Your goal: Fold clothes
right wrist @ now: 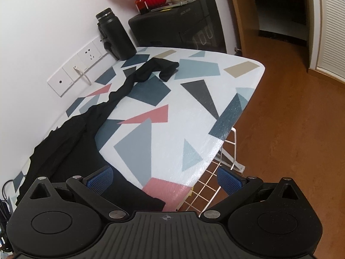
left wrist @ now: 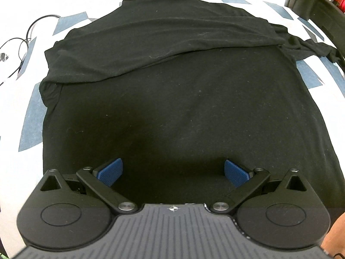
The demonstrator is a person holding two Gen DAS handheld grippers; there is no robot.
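Black shirt lies spread on the patterned ironing board, far edge folded over.

Left gripper hovers spread wide over it, gripping nothing; right gripper gapes too, seemingly near a corner.

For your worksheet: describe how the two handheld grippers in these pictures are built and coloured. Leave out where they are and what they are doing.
The left gripper and right gripper look alike. Each has a grey ribbed body with a small crosshair mark, two round black discs at its sides, and black linkage arms joined by silver pivot bolts. The fingers end in blue textured pads. No cable on either gripper is visible.
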